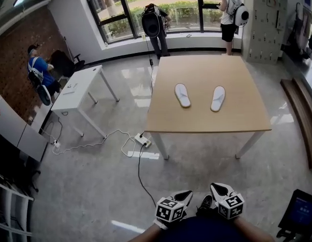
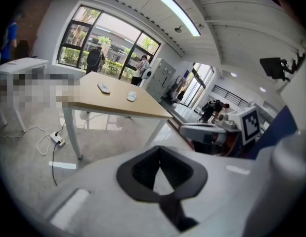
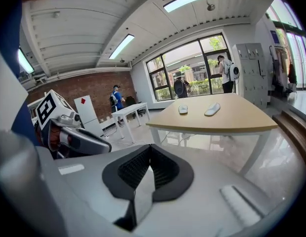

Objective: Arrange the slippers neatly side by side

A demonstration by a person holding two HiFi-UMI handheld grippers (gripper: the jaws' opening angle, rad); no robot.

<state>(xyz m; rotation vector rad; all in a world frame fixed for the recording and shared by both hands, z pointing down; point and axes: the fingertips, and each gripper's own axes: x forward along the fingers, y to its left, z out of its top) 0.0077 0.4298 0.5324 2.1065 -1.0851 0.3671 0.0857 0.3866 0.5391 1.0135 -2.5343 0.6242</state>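
Two flat white slippers, the left slipper [image 1: 182,95] and the right slipper [image 1: 217,98], lie apart on one pale wooden square table [image 1: 206,120]. They are well away from the left gripper [image 1: 184,196] and right gripper [image 1: 219,188], both jaws closed together, empty.

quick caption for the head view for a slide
Two white slippers lie apart on a wooden table; left gripper and right gripper hang well short of it, jaws shut.
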